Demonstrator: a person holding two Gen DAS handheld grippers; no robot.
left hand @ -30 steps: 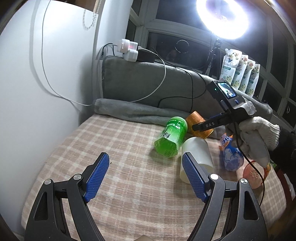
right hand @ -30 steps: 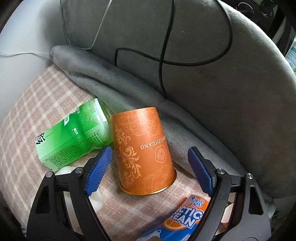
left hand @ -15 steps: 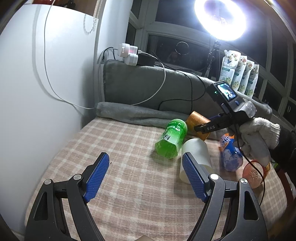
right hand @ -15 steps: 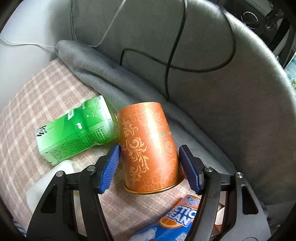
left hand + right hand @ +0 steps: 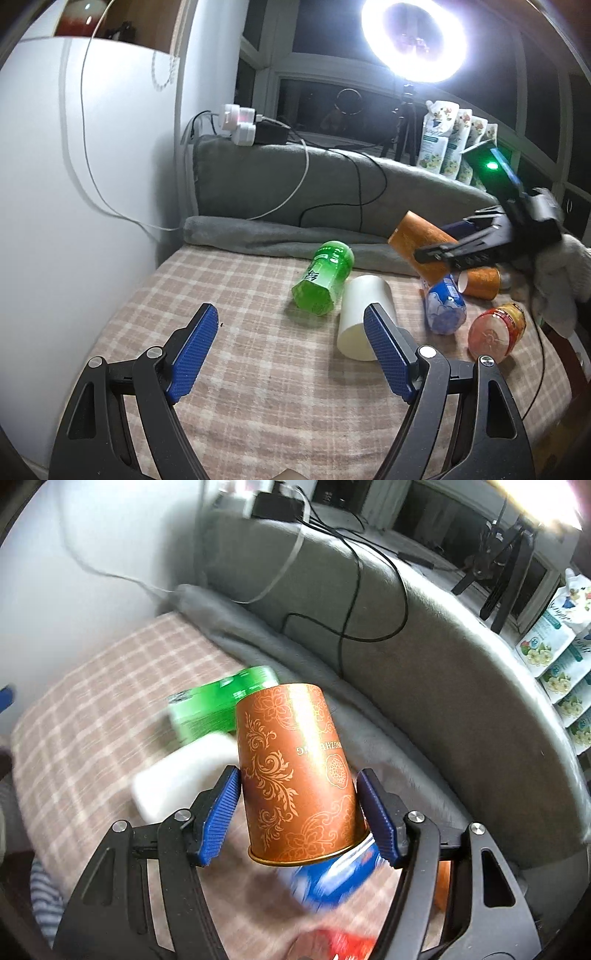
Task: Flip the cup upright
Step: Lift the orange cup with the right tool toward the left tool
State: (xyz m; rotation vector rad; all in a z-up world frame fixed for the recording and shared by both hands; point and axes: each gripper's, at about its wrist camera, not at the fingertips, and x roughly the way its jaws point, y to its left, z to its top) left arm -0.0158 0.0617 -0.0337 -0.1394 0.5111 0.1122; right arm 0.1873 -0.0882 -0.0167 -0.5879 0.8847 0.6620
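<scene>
An orange paper cup (image 5: 295, 771) with gold scroll print sits between the blue pads of my right gripper (image 5: 297, 812), which is shut on its sides near the rim. The cup is off the plaid cloth, with its closed bottom away from the gripper. In the left wrist view the cup (image 5: 424, 243) hangs tilted in the right gripper (image 5: 458, 251) at the far right, above the bottles. My left gripper (image 5: 291, 350) is open and empty, low over the plaid cloth (image 5: 258, 387).
A green bottle (image 5: 325, 277), a white cup (image 5: 364, 317) on its side, a blue bottle (image 5: 443, 306) and a red-lidded jar (image 5: 495, 332) lie on the cloth. A grey cushion (image 5: 295, 184) with cables runs along the back. A white wall stands at the left.
My right gripper closed on the orange cup, lifted it off the cloth and tilted it. The left gripper stayed open and drew back a little.
</scene>
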